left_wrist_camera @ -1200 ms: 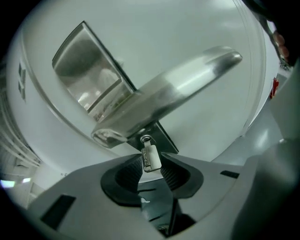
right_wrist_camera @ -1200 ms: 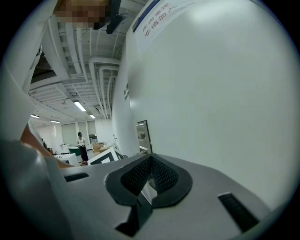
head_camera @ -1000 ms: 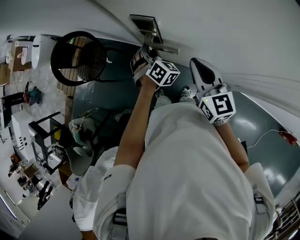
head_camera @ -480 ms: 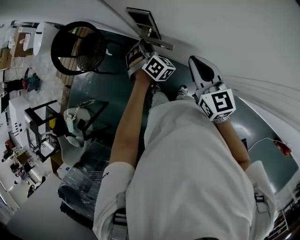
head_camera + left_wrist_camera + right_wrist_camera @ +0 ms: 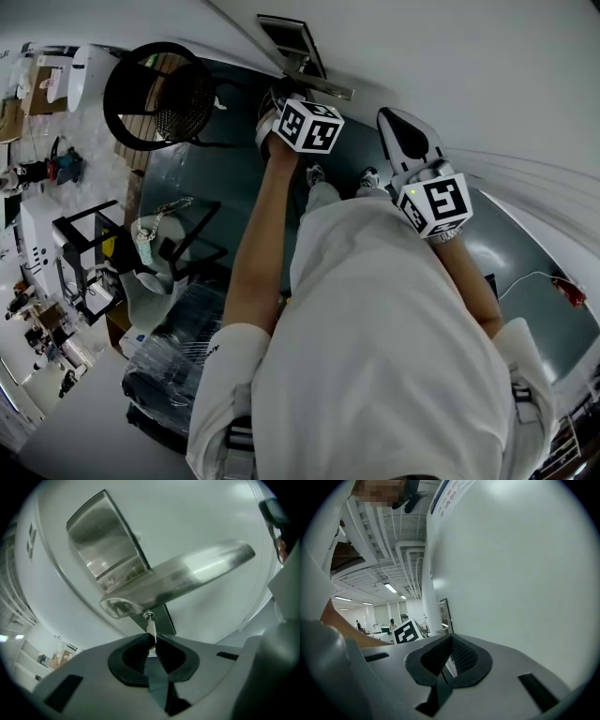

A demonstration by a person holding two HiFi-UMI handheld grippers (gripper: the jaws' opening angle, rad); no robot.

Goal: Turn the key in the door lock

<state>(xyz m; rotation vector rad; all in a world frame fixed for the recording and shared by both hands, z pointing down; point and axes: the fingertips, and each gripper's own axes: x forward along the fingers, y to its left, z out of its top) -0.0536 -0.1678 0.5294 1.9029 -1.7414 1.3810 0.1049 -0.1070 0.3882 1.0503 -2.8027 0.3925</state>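
Where left tongs [image 5: 152,640] just closed, key [image 5: 151,628] sits pinched, tip in lock [image 5: 148,616].

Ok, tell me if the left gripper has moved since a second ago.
Yes: the left gripper has edged slightly up toward the door handle and rolled; its jaws have just been closing on the key.

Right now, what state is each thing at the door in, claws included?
key, seated in the lock, pinched by the left claw.
left claw, has just been closing, now shut on the key.
right claw, shut, nothing in it.
door handle, untouched by either claw.
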